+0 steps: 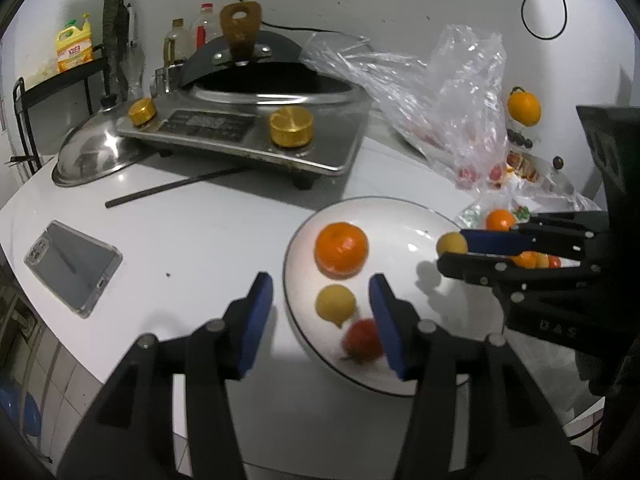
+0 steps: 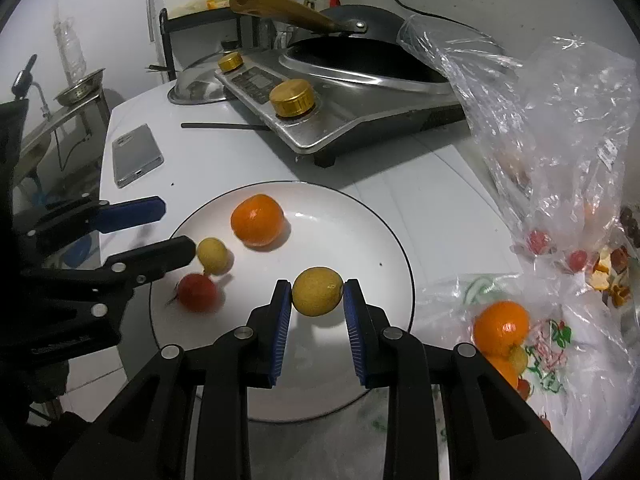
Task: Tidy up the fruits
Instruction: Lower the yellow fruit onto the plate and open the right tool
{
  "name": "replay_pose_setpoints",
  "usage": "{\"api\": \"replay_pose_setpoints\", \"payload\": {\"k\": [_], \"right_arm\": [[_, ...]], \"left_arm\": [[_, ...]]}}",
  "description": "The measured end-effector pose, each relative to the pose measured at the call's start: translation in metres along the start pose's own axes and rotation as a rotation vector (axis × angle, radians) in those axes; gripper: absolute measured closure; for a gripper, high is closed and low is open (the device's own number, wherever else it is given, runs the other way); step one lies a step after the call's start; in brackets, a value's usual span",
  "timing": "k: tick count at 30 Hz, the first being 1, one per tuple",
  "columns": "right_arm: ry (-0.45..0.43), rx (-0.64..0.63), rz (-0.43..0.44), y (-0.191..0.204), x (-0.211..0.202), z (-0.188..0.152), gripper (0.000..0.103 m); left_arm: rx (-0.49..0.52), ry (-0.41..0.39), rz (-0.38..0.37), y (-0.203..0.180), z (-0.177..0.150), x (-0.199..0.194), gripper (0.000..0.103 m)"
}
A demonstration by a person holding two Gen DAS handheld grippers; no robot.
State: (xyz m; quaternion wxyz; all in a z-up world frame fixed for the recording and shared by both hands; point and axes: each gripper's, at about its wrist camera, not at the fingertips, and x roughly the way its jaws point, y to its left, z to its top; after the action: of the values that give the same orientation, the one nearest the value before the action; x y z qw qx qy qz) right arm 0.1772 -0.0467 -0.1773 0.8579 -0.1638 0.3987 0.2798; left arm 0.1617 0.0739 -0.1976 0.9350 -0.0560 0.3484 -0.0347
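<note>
A white plate (image 1: 400,228) (image 2: 340,220) holds an orange (image 1: 341,249) (image 2: 257,220), a small yellow fruit (image 1: 335,304) (image 2: 213,255) and a red fruit (image 1: 362,340) (image 2: 197,292). My left gripper (image 1: 320,280) (image 2: 178,227) stands open over the plate's left side with nothing pressed between its pads. One of its fingers is close beside the small yellow fruit and the red fruit. My right gripper (image 2: 317,292) (image 1: 452,246) is shut on another yellow fruit (image 2: 317,297) (image 1: 452,243), held just above the plate's right part.
A steel stove (image 1: 248,136) with a wok stands behind the plate, a pot lid (image 1: 92,156) to its left. A phone (image 1: 72,266) and a black stick (image 1: 172,186) lie on the white table. Clear plastic bags (image 2: 560,160) with more fruit, including an orange (image 2: 502,326), lie to the right.
</note>
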Motion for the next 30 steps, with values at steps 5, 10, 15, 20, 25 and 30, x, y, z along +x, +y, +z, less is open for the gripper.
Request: {"api": "replay_pose_setpoints", "payload": {"k": [5, 10, 15, 20, 25, 30], "right_arm": [[0.008, 0.004, 0.001, -0.003, 0.013, 0.008, 0.074], [0.016, 0.002, 0.002, -0.003, 0.027, 0.018, 0.074], [0.027, 0.003, 0.005, -0.003, 0.042, 0.026, 0.074], [0.025, 0.011, 0.003, -0.004, 0.052, 0.033, 0.074], [0.032, 0.017, -0.004, -0.004, 0.058, 0.033, 0.074], [0.020, 0.037, -0.005, -0.006, 0.059, 0.034, 0.074]], "left_arm": [[-0.013, 0.007, 0.011, 0.012, 0.002, 0.006, 0.051], [-0.036, 0.006, 0.013, 0.023, 0.002, 0.010, 0.051], [-0.053, 0.006, 0.010, 0.033, 0.001, 0.015, 0.051], [-0.070, 0.001, 0.012, 0.041, 0.001, 0.018, 0.051], [-0.071, 0.006, 0.011, 0.045, -0.001, 0.020, 0.051], [-0.070, 0.009, 0.011, 0.046, -0.002, 0.019, 0.051]]}}
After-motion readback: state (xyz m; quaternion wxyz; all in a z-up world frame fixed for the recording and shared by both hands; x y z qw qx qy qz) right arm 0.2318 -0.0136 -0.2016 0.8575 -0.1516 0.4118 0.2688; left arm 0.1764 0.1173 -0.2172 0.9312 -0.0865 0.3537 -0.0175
